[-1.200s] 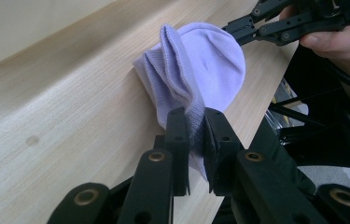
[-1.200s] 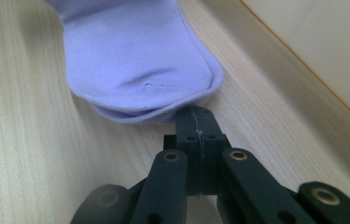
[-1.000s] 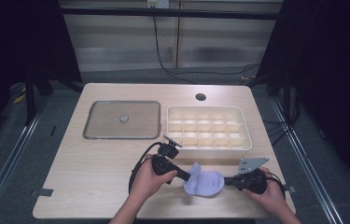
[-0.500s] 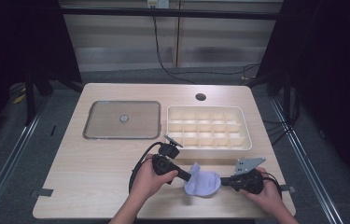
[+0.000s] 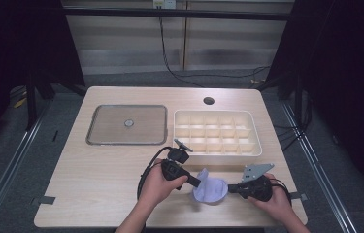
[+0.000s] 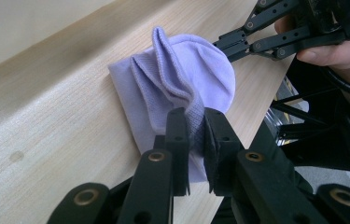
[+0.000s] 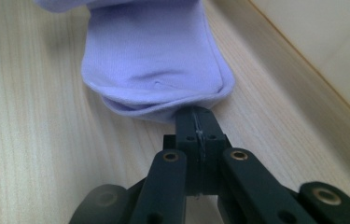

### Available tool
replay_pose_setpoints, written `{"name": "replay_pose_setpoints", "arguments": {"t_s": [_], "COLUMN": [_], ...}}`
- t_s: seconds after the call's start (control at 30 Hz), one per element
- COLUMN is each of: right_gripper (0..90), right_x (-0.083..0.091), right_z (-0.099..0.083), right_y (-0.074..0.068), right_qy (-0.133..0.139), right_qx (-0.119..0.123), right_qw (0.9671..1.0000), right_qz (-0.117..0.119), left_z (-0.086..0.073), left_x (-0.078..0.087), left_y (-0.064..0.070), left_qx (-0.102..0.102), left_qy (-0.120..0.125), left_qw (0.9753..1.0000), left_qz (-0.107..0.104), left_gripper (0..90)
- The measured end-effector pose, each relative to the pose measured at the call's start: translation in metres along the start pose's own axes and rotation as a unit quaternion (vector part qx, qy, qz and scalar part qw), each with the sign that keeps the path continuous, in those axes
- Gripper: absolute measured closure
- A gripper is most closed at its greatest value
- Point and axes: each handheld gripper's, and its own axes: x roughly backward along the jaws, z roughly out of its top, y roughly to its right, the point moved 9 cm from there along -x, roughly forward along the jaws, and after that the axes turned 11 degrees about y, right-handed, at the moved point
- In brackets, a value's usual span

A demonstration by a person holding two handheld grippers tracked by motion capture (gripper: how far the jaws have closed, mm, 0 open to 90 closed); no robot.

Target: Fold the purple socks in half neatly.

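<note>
Both forearms reach in from the near edge. The left gripper (image 5: 200, 183) points right, jaws clamped on cloth; the right gripper (image 5: 229, 188) points left, jaws pressed together.

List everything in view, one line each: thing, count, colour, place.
sock: 1, lilac, near table edge, between both claws
box: 1, cream, many compartments, table's right half
lid: 1, clear with grey rim, left of box
table: 1, light wood
left claw: 1, black, shut on sock's bunched end
right claw: 1, black, shut on sock's other edge
hands: 2, on the claws' grips
</note>
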Motion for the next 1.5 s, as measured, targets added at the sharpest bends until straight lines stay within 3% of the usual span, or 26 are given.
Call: {"name": "replay_pose_setpoints", "arguments": {"t_s": [0.73, 0.77, 0.8, 0.93, 1.03, 1.13, 1.43, 1.5], "right_gripper": [89.9, 89.9, 90.0, 89.9, 89.9, 89.9, 89.9, 89.8], "right_x": [-0.008, -0.008, -0.008, -0.009, -0.01, -0.01, -0.012, -0.012], "right_z": [0.005, 0.005, 0.005, 0.006, 0.006, 0.007, 0.008, 0.008], "right_y": [-0.001, -0.001, -0.001, -0.001, -0.001, -0.001, -0.002, -0.002], "right_qy": [0.002, 0.003, 0.003, 0.003, 0.004, 0.004, 0.005, 0.004], "right_qx": [0.011, 0.012, 0.012, 0.013, 0.015, 0.016, 0.02, 0.021], "right_qw": [0.9999, 0.9999, 0.9999, 0.9998, 0.9998, 0.9998, 0.9996, 0.9996], "right_qz": [0.011, 0.011, 0.011, 0.013, 0.013, 0.014, 0.017, 0.016], "left_z": [0.003, 0.002, 0.002, 0.003, 0.002, 0.004, 0.006, 0.007], "left_x": [-0.006, -0.004, -0.005, -0.006, -0.006, -0.007, -0.008, -0.01], "left_y": [-0.006, -0.009, -0.009, -0.008, -0.009, -0.006, -0.005, -0.003], "left_qx": [0.014, 0.001, 0.003, 0.017, 0.008, 0.022, 0.009, 0.017], "left_qy": [0.004, -0.008, -0.006, -0.001, -0.007, 0.0, -0.008, -0.003], "left_qw": [0.9998, 0.9999, 0.9999, 0.9997, 0.9998, 0.9997, 0.9997, 0.9996], "left_qz": [0.014, 0.014, 0.013, 0.015, 0.014, 0.015, 0.02, 0.02], "left_gripper": [80.9, 80.9, 80.9, 80.9, 80.9, 80.9, 80.8, 80.8]}}
